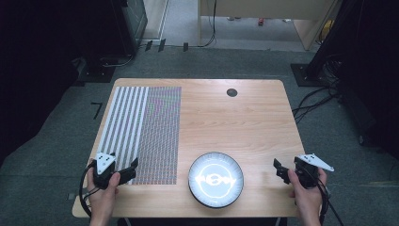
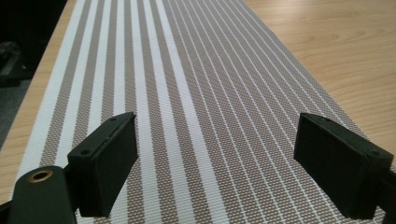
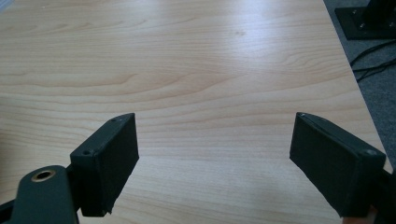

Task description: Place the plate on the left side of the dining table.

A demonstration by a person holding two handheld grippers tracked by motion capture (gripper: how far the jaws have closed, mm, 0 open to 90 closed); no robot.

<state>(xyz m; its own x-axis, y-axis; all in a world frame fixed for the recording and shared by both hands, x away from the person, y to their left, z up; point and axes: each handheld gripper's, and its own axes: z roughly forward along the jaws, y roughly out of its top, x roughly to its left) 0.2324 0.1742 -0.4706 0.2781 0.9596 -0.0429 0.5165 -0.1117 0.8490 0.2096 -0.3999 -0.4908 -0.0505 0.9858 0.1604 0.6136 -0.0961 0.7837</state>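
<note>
One wooden bench (image 1: pixel 244 117) carries two things: one striped woven placemat (image 1: pixel 141 132) lying flat along its left edge, and one round dark-rimmed plate (image 1: pixel 216 179) near the middle of the near edge. Two grippers are present. The left gripper (image 1: pixel 128 172), over the placemat's near end, stands with jaws wide apart and empty; the right gripper (image 1: pixel 281 170), near the near right corner, likewise stands spread over bare wood.
</note>
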